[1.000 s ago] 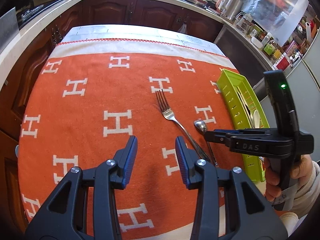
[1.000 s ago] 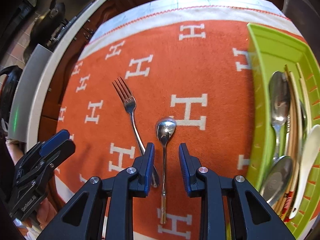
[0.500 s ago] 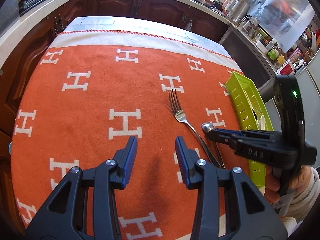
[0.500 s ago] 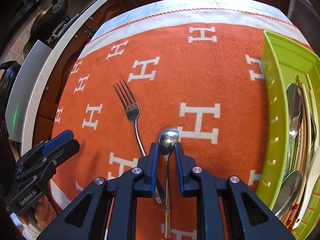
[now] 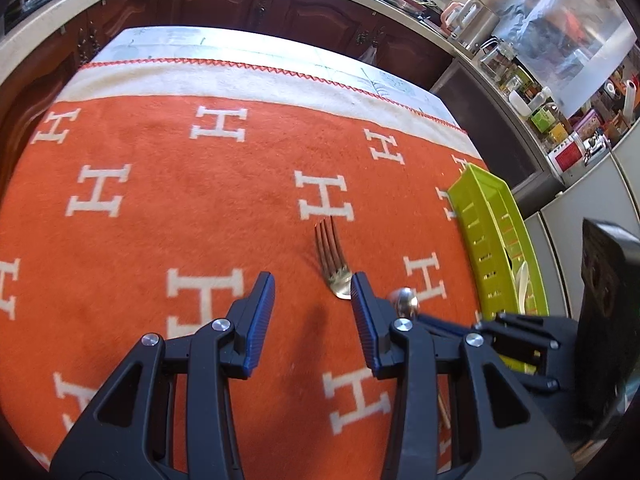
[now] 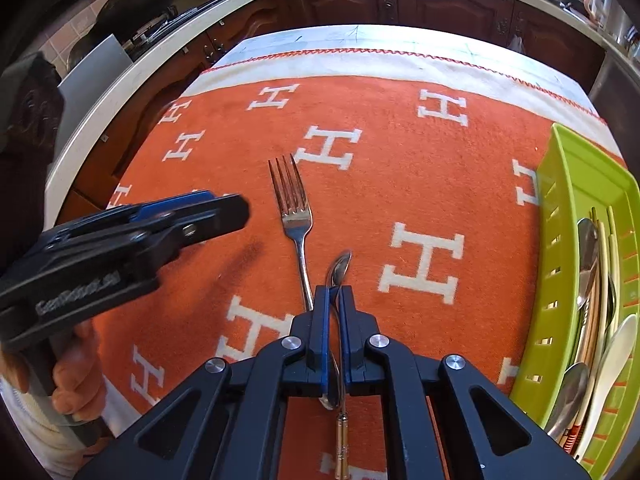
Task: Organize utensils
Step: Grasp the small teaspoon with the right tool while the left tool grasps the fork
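Note:
A steel fork (image 6: 291,208) lies on the orange cloth, tines pointing away; it also shows in the left wrist view (image 5: 331,264). A steel spoon (image 6: 339,270) with a gold handle end lies just right of it. My right gripper (image 6: 335,300) is shut on the spoon's neck, bowl turned on edge. The spoon's bowl (image 5: 404,301) shows in the left wrist view. My left gripper (image 5: 312,300) is open and empty, just left of the fork's head. The green tray (image 6: 560,200) at the right holds several utensils.
The orange cloth with white H marks (image 5: 180,208) covers the table. The green tray's wall (image 5: 484,216) stands at the right edge. Dark cabinets (image 5: 280,4) and a cluttered counter (image 5: 520,72) lie beyond the table's far side.
My right gripper has closed on the spoon's neck and the bowl has turned on edge. My left gripper has moved right and forward, towards the fork.

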A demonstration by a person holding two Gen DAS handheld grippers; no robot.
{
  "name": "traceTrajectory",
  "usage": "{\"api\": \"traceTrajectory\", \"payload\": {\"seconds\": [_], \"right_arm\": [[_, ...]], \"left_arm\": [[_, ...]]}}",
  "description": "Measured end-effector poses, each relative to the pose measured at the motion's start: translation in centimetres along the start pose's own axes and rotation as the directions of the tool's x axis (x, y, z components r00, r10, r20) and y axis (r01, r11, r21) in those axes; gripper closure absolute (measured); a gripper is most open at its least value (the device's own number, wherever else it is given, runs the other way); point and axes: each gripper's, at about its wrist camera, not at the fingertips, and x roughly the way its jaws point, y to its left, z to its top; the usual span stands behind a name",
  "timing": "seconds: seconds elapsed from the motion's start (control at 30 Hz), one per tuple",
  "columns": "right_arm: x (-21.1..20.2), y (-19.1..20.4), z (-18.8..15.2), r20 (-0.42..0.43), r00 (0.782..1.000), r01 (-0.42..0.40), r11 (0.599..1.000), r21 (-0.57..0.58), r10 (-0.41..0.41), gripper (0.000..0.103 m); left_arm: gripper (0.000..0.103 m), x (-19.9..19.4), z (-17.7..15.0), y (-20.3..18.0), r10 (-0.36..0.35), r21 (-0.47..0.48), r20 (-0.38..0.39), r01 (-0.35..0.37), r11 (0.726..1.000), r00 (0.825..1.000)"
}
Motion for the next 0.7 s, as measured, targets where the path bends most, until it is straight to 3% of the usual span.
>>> {"api": "traceTrajectory", "payload": {"seconds": [0.23,0.57,0.63,0.7], "right_arm": [[0.6,0.1,0.0,-0.017,0.999,-0.049,0.999,-0.010,0.049,0.098],[1.1,-0.4,0.3,-0.028,0.998,-0.062,0.998,0.034,0.063,0.098],[1.1,-0.8,0.2,-0.030,0.997,-0.072,0.996,0.048,0.074,0.098],[1.0,-1.2,0.1,-0.031,0.996,-0.085,0.994,0.063,0.087,0.098]], "left_arm": [[0.067,2.6,0.5,0.2,-0.001,-0.014,0.010,0.001,1.000,1.000],[0.067,4.7,1.1,-1.8,-0.019,0.039,0.066,0.016,0.999,0.998],[0.073,4.9,1.0,-2.2,-0.036,0.050,0.067,0.032,0.998,0.997],[0.090,5.6,1.1,-2.4,-0.055,0.047,0.056,0.053,0.998,0.997]]}}
